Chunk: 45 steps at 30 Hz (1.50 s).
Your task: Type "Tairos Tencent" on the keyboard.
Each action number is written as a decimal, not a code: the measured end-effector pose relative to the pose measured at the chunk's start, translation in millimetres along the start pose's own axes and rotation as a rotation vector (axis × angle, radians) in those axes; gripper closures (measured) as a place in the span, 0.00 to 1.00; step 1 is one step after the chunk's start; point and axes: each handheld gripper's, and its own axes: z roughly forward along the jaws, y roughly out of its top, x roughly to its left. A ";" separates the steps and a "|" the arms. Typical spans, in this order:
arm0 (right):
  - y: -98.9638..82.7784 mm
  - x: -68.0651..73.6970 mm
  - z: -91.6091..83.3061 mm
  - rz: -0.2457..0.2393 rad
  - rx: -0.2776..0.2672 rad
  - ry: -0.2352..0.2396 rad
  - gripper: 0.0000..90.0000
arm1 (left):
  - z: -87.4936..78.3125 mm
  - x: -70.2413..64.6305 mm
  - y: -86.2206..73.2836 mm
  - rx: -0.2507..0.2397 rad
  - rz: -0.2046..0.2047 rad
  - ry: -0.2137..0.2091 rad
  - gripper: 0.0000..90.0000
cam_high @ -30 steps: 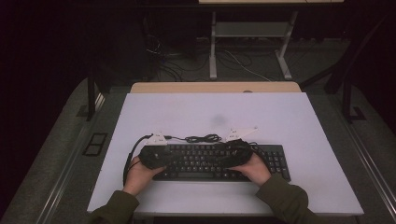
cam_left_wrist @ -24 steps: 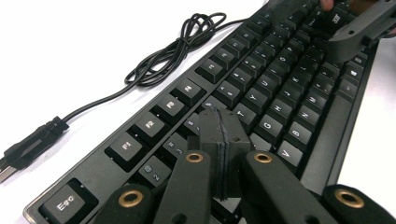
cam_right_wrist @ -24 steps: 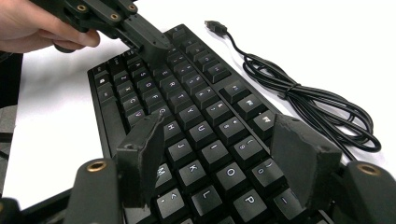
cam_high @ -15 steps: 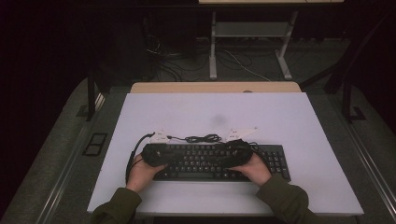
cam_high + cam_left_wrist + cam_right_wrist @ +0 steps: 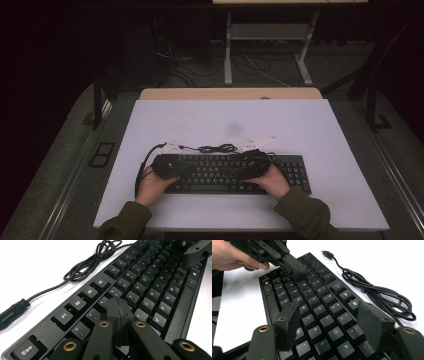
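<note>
A black keyboard point(image 5: 290, 170) lies near the front of the white table point(image 5: 225, 115), its coiled black cable point(image 5: 217, 148) behind it. My left gripper point(image 5: 190, 166) rests over the keyboard's left end and points right. In the left gripper view its jaws are pressed together with nothing between them point(image 5: 119, 308), just above the number and letter keys point(image 5: 140, 280). My right gripper point(image 5: 239, 169) hovers over the right half and points left. In the right gripper view its jaws point(image 5: 329, 320) stand apart over the letter keys, holding nothing. The left gripper point(image 5: 293, 265) and the hand point(image 5: 232, 255) appear farther off there.
The cable point(image 5: 384, 297) ends in a loose USB plug point(image 5: 327, 253) on the table behind the keyboard's left end. A wooden desk edge point(image 5: 230, 93) adjoins the table's far side. Metal frame legs point(image 5: 228, 50) and floor cables stand beyond. Bare table lies behind the keyboard.
</note>
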 end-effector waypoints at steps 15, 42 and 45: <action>0.4 -0.7 -1.1 0.002 -0.002 0.000 0.38 | -2.1 0.3 -0.3 -0.014 -0.008 0.003 0.99; 0.0 7.0 3.6 -0.004 0.017 0.039 0.52 | -13.3 -6.7 -6.7 -0.049 -0.040 0.004 0.75; 0.6 9.9 4.7 -0.013 0.022 0.058 0.60 | -12.9 -7.8 -7.0 -0.050 -0.045 0.013 0.66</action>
